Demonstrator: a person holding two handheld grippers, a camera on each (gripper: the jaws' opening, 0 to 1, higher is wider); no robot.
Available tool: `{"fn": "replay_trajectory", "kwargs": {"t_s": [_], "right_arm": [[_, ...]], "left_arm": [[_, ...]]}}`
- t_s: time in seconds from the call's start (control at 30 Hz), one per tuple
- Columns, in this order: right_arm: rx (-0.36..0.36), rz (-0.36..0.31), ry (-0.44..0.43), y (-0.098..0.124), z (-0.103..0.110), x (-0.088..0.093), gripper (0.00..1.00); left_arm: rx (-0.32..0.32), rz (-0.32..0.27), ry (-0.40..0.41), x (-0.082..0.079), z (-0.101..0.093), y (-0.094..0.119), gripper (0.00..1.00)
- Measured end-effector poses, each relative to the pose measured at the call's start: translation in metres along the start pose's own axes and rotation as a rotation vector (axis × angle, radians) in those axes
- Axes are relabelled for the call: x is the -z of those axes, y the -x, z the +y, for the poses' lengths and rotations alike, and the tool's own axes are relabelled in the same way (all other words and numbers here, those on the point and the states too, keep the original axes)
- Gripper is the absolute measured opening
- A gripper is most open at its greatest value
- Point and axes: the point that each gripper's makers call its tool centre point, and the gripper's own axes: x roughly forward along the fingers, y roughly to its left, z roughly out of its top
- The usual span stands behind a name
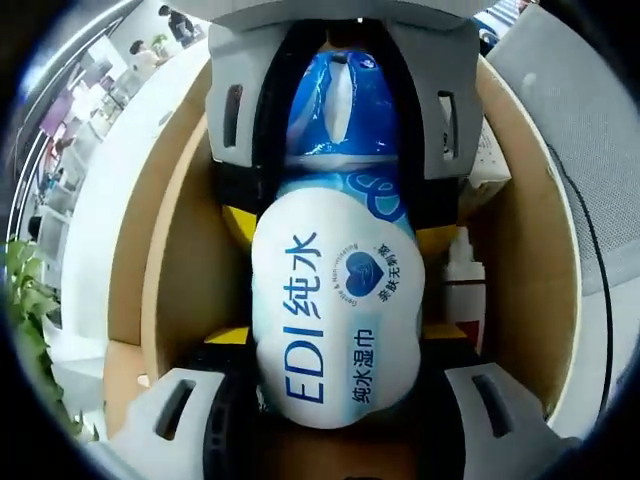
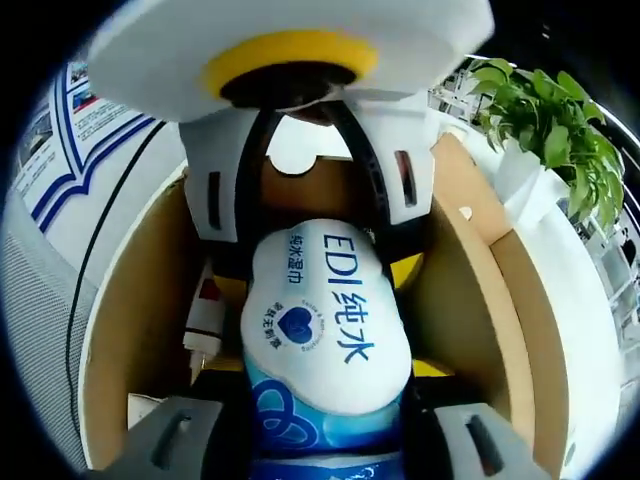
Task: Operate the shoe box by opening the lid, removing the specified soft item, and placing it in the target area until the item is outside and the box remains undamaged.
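A soft blue-and-white pack of wet wipes hangs lengthwise between my two grippers, over the open brown cardboard shoe box. My left gripper is shut on the pack's white end. Facing it from the top of the left gripper view, my right gripper is shut on the blue end. In the right gripper view the pack runs from my right gripper up to the left gripper, with the box walls on both sides.
A small white-capped bottle with a red label lies in the box beside the pack. A black cable crosses the grey surface outside the box. Potted plants stand on the white table.
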Motion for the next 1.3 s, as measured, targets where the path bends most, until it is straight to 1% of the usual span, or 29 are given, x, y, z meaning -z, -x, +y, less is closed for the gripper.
{"fn": "replay_trajectory", "kwargs": {"t_s": [0.1,0.37,0.5,0.87,1.07,1.3], "right_arm": [[-0.003,0.009,0.000,-0.001,0.000,0.001,0.54],[0.002,0.001,0.002,-0.001,-0.001,0.001,0.51],[0.010,0.007,0.001,-0.001,-0.002,0.001,0.50],[0.030,-0.005,-0.016,0.002,-0.003,-0.002,0.47],[0.036,-0.006,-0.031,0.006,-0.002,-0.004,0.47],[0.039,-0.015,-0.049,0.019,-0.002,-0.014,0.47]], "left_arm": [[-0.003,-0.005,0.002,0.000,0.000,-0.001,0.63],[0.003,-0.011,-0.002,-0.001,0.000,-0.001,0.62],[0.000,-0.013,-0.005,-0.001,0.000,0.000,0.62],[-0.004,0.014,-0.023,-0.002,0.000,0.005,0.60],[-0.001,0.029,-0.036,-0.003,0.000,0.009,0.59],[0.005,0.027,-0.048,-0.008,0.003,0.023,0.60]]}}
